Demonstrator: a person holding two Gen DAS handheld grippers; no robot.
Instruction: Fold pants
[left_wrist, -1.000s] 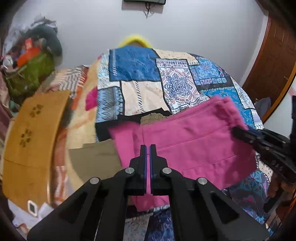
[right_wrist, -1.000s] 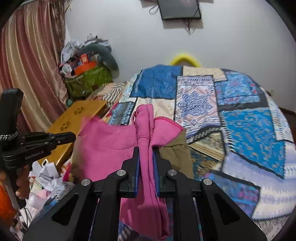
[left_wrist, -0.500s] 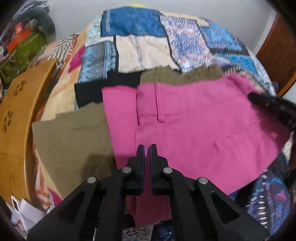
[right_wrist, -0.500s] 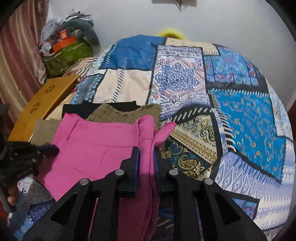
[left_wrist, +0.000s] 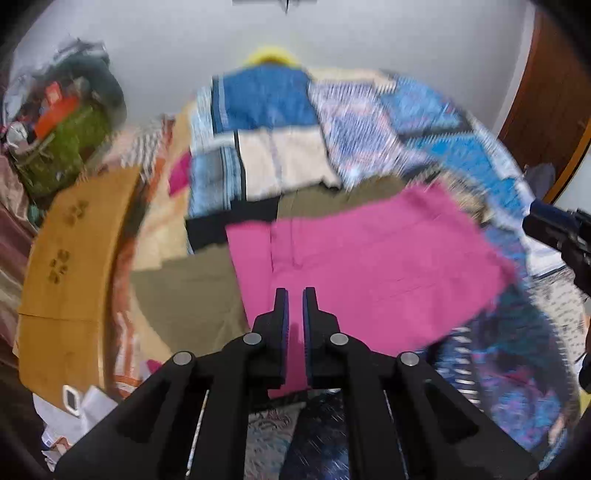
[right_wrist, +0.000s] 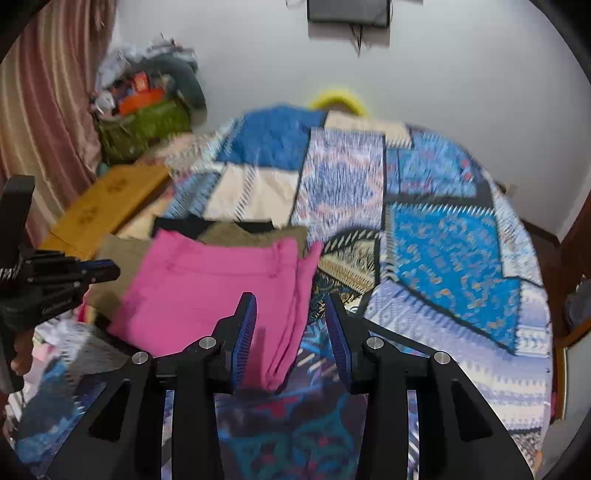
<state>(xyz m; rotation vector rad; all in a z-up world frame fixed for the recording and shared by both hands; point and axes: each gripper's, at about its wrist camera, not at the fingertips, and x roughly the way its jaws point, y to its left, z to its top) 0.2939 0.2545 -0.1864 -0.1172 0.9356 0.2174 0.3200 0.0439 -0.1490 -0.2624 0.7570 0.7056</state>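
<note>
Pink pants (left_wrist: 369, 266) lie folded and flat on the patchwork bedspread (left_wrist: 269, 99), on top of an olive garment (left_wrist: 184, 295). My left gripper (left_wrist: 294, 295) hangs over their near left part. Its jaws are opening, a narrow gap apart, with pink cloth showing between them and no pad pressing. In the right wrist view the pants (right_wrist: 207, 280) have their doubled right edge lying loose between the jaws of my right gripper (right_wrist: 290, 299), which are opening and stand well apart. The left gripper (right_wrist: 99, 269) shows at the left, the right gripper (left_wrist: 543, 221) at the right edge.
A black garment (left_wrist: 221, 225) lies under the olive one (right_wrist: 255, 232). A wooden board (left_wrist: 74, 258) runs along the bed's left side, with a green bag and clutter (left_wrist: 62, 140) behind it. A wooden door (left_wrist: 546, 92) stands at the right. Papers lie on the floor (left_wrist: 85, 406).
Both grippers have let go of the pink pants and drawn back. The right jaws have parted widely, the left only a little. The pants, held up a second ago, now lie flat.
</note>
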